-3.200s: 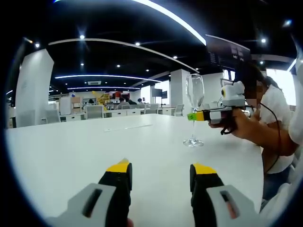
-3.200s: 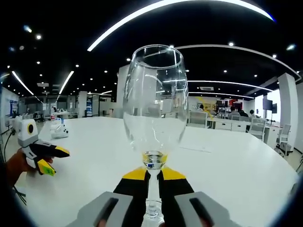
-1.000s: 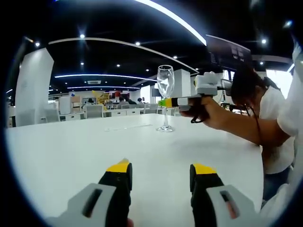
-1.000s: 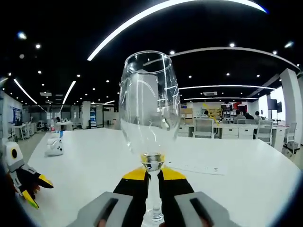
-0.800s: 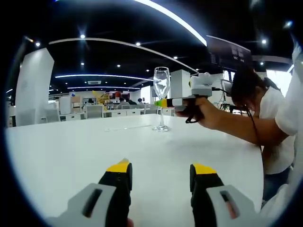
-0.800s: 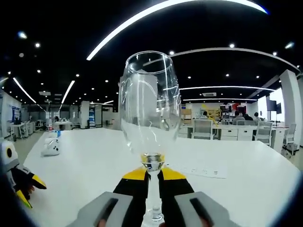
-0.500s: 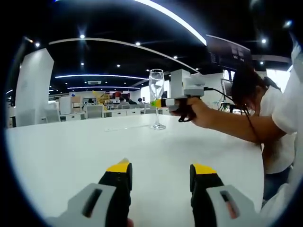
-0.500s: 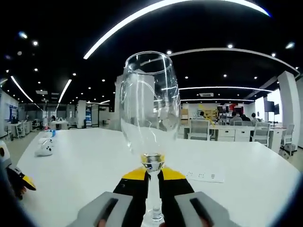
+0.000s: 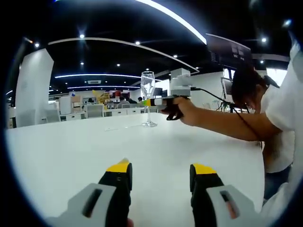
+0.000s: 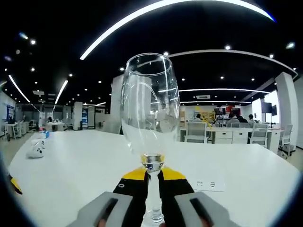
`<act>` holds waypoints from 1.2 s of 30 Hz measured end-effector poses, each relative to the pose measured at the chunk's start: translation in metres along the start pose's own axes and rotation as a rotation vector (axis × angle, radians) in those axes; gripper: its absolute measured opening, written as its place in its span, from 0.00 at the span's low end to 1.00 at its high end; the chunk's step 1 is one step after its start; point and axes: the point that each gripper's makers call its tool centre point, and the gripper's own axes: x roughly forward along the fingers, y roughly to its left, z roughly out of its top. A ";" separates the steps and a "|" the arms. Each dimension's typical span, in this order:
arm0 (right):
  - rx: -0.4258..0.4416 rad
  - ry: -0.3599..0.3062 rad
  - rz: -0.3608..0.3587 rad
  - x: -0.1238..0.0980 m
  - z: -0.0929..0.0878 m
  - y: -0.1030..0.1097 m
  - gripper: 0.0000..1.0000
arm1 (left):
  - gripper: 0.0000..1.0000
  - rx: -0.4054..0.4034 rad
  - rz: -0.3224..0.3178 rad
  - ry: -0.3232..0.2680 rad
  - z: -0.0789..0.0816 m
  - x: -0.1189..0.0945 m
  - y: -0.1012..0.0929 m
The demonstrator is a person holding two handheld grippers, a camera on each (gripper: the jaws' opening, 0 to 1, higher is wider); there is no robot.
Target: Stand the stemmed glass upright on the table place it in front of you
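A clear stemmed glass (image 10: 150,118) stands upright, its stem pinched between the yellow-tipped jaws of my right gripper (image 10: 152,176), which is shut on it. In the left gripper view the same glass (image 9: 147,94) rests with its foot on the white table (image 9: 71,146), far across it, with the right gripper (image 9: 152,101) held by a person's outstretched hand. My left gripper (image 9: 161,172) hovers low over the near table, open, with nothing between its jaws.
A person in a white shirt (image 9: 279,123) stands at the right of the table. A flat power strip (image 10: 206,183) lies on the table beyond the glass. Small white objects (image 10: 34,151) sit at the far left. Office desks and chairs fill the background.
The right gripper has carried the upright glass farther across the table, leftward and away in the left gripper view. The left gripper has stayed still and open.
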 end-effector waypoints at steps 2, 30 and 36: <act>0.000 -0.002 -0.006 0.004 0.000 -0.002 0.13 | 0.49 0.001 0.000 0.002 0.000 0.000 0.000; 0.006 0.026 -0.024 0.043 -0.019 -0.017 0.13 | 0.49 0.005 0.003 0.000 -0.001 0.003 0.007; 0.015 0.036 -0.028 0.042 -0.024 -0.019 0.13 | 0.49 0.007 0.005 -0.001 -0.001 0.003 0.008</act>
